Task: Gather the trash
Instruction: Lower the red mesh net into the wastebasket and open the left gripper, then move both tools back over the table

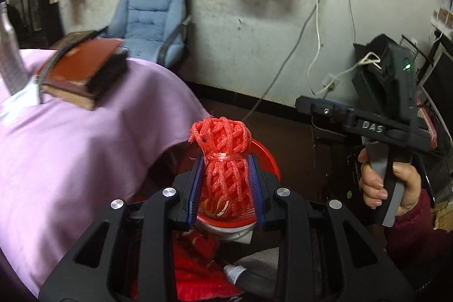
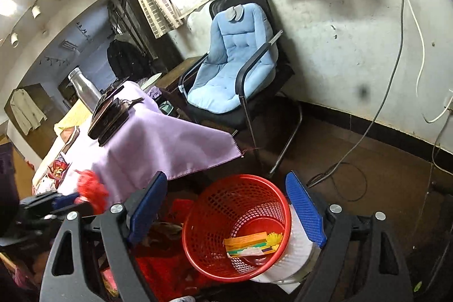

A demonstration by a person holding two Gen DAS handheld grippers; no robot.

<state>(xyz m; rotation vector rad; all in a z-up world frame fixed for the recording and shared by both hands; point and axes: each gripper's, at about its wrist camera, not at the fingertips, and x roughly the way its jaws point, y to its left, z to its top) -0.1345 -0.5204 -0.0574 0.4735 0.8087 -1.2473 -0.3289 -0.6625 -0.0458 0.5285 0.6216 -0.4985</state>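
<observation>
The left gripper (image 1: 226,188) clamps a red foam net (image 1: 222,149) above the bin (image 2: 236,225). The right gripper (image 2: 229,212) gapes wide — empty — around the bin's rim.

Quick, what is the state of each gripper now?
Left gripper: closed on the red foam net.
Right gripper: open, holding nothing, above the red basket.

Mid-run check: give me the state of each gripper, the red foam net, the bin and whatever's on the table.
left gripper: shut on the red foam net, above the bin
red foam net: bunched, held
right gripper: open, empty, above the bin
red bin: upright, a few scraps inside
books: stacked, closed
steel bottle: upright
</observation>
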